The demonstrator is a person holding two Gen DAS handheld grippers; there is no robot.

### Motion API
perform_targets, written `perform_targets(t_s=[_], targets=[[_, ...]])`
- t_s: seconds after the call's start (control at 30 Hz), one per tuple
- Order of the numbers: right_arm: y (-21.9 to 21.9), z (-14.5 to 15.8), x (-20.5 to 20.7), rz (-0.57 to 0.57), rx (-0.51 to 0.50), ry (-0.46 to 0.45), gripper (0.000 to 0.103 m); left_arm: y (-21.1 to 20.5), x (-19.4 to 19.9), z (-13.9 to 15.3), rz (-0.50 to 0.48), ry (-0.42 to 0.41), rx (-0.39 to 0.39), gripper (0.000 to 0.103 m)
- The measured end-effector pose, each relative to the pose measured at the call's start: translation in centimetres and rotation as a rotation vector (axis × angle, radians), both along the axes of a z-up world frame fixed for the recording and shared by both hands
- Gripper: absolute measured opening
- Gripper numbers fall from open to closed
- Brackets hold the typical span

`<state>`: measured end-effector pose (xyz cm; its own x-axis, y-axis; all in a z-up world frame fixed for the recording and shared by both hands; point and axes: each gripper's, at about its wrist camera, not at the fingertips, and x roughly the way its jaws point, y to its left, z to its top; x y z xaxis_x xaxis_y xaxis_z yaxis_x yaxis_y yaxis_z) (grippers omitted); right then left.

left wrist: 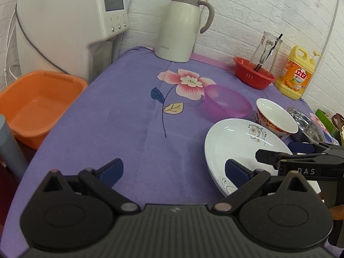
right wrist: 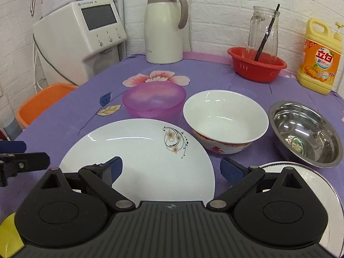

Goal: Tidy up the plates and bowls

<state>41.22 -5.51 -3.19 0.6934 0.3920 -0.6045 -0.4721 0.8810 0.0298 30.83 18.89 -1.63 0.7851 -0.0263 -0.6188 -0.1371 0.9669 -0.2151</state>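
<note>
White plate (right wrist: 137,150) on table (right wrist: 64,118): straddled at near edge by right gripper (right wrist: 171,169), spread wide, empty. Left gripper (left wrist: 174,171) spread too; plate touched by its right finger.

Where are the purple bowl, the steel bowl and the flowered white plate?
purple bowl (right wrist: 153,101), right wrist view, on its inner floor.
steel bowl (right wrist: 305,133), right wrist view, on its inner wall.
flowered white plate (right wrist: 137,150), right wrist view, on its bare middle.
</note>
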Motion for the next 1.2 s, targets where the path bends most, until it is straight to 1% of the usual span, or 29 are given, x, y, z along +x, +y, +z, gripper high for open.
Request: perform_targets(t_s=[0.13,0.2,0.3,0.5,0.57,0.67,0.77,0.83,0.93,1.0,1.07,1.13,1.2], targets=[[0.9,-1.4,1.0,0.016,-0.012,0.081,0.103,0.3,1.0,-0.4,-0.021,0.012,-0.013,0.099],[1.6,-1.6,0.7,0.005,-0.046,0.067,0.103,0.2,1.3,-0.5,-0.035,0.016,-0.009,0.099],[2.0,-1.6,0.7,-0.020,-0.042,0.068,0.103,0.2,1.5,-0.5,-0.041,0.013,0.002,0.099],[2.9,-1.4,0.8,0.016,-0.009,0.069,0.103,0.6,1.0,-0.5,-0.012,0.021,0.000,0.099],[1.9,-0.8,0.0,-0.020,0.030,0.028,0.103,0.5,0.4,0.0,-0.009,0.005,-0.001,0.099],[-0.5,0.9,-2.9,-0.047,0.100,-0.038,0.103,-0.3,-0.6,1.2,-0.025,-0.045,-0.005,0.099],[-2.8,1.9,-6.2,-0.100,0.141,-0.074,0.103,-2.3,-0.7,1.9,-0.071,-0.069,-0.010,0.099],[-4.1,1.9,-7.8,-0.130,0.170,-0.072,0.103,-3.8,-0.5,1.9,-0.099,-0.060,0.001,0.099],[-5.2,1.2,-8.8,-0.155,0.191,-0.040,0.103,-5.3,-0.4,1.9,-0.101,-0.036,0.020,0.099],[-5.7,0.7,-9.1,-0.152,0.202,-0.005,0.103,-5.6,-1.2,2.1,-0.099,-0.039,0.021,0.099],[-6.2,0.7,-10.0,-0.148,0.223,-0.007,0.103,-5.7,-2.1,2.3,-0.092,-0.055,0.017,0.099],[-6.4,1.0,-10.7,-0.140,0.247,-0.026,0.103,-6.3,-1.6,3.0,-0.093,-0.053,0.021,0.099],[-5.9,0.9,-10.4,-0.138,0.237,-0.018,0.103,-7.4,-0.1,3.7,-0.143,-0.066,0.041,0.099]])
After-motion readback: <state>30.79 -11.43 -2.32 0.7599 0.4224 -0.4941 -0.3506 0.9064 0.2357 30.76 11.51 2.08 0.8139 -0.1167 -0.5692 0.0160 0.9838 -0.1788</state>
